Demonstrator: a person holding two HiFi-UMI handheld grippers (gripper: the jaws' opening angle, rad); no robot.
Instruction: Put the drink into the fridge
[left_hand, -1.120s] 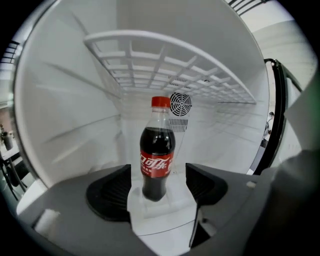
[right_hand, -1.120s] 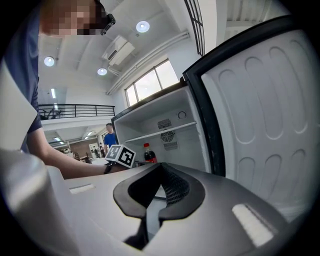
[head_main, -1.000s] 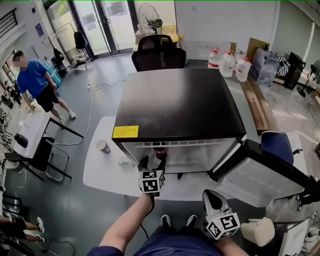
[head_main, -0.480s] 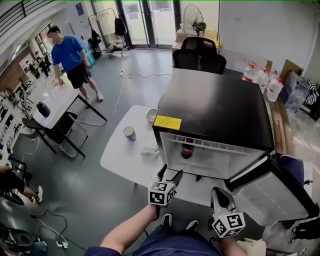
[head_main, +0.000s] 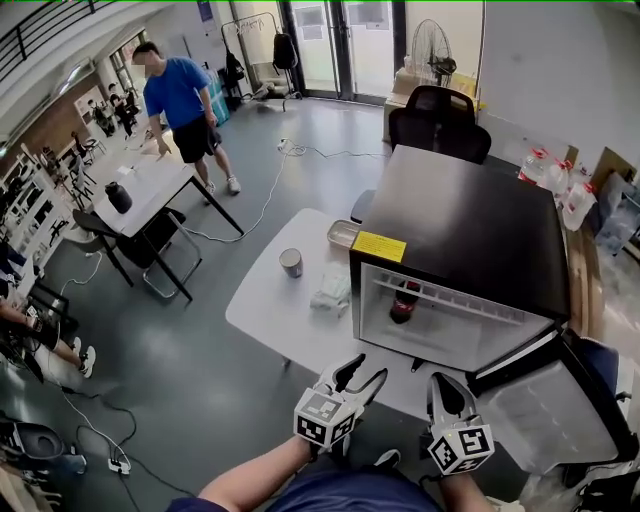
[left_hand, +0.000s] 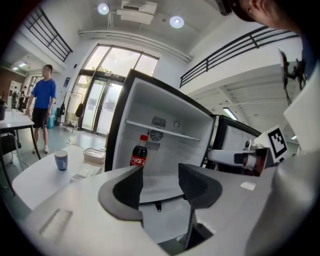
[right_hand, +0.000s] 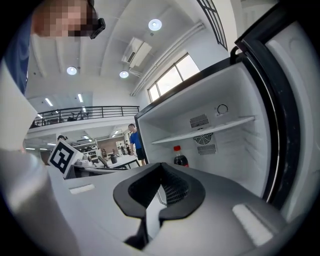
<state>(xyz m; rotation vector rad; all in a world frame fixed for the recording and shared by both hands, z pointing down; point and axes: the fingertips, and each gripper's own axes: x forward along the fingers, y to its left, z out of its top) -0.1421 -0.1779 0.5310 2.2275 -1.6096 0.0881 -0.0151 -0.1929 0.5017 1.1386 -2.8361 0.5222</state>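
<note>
The drink, a dark cola bottle (head_main: 404, 300) with a red cap, stands upright at the left of the open fridge (head_main: 470, 230), under its shelf. It also shows in the left gripper view as the bottle (left_hand: 138, 154) and in the right gripper view as the bottle (right_hand: 180, 159). My left gripper (head_main: 360, 372) hangs in front of the fridge, well short of the bottle. Its jaws are closing with nothing between them (left_hand: 161, 182). My right gripper (head_main: 443, 390) is beside it, shut and empty (right_hand: 160, 175).
The fridge door (head_main: 545, 410) is swung open to the right. The white table (head_main: 270, 320) bears a paper cup (head_main: 291, 263), a flat packet (head_main: 330, 292) and a lidded container (head_main: 343, 234). A person in blue (head_main: 185, 100) stands far left. A black chair (head_main: 440, 120) is behind the fridge.
My left gripper has drawn back out of the fridge, leaving the bottle standing inside. The head view has swung left. The right gripper stays shut.
</note>
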